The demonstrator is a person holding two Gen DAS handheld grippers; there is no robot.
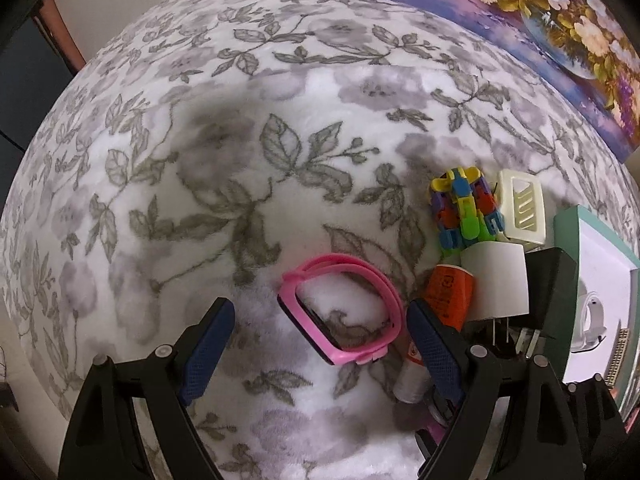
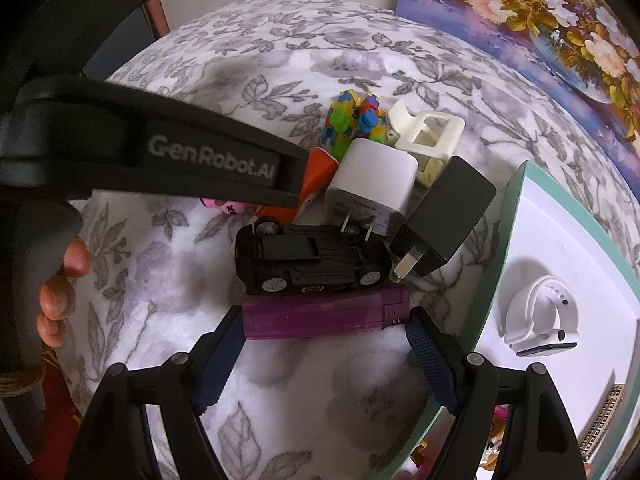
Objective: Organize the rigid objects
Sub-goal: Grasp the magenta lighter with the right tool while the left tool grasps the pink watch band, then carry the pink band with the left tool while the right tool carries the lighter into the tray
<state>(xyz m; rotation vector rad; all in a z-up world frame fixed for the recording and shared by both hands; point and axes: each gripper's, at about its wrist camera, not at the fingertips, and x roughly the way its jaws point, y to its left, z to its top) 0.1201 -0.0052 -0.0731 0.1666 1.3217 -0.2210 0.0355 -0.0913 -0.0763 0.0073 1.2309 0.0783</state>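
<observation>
A pink watch (image 1: 340,308) lies on the flowered blanket (image 1: 280,120), between the blue pads of my left gripper (image 1: 322,344). That gripper is open, and its left pad stands well clear of the strap. In the right wrist view a purple lighter (image 2: 324,318) lies crosswise with its two ends against the tips of my right gripper (image 2: 326,354), which is shut on it. A black toy car (image 2: 312,260) leans on the lighter's far side. A white watch (image 2: 536,312) sits in the teal-rimmed tray (image 2: 512,216).
Behind the car are a white charger (image 2: 372,184), a black adapter (image 2: 448,224), an orange tube (image 2: 316,176), a colourful block toy (image 2: 352,120) and a cream holder (image 2: 428,132). The left gripper's body (image 2: 160,152) and a hand (image 2: 60,280) fill the left. A flower painting (image 1: 520,20) stands behind.
</observation>
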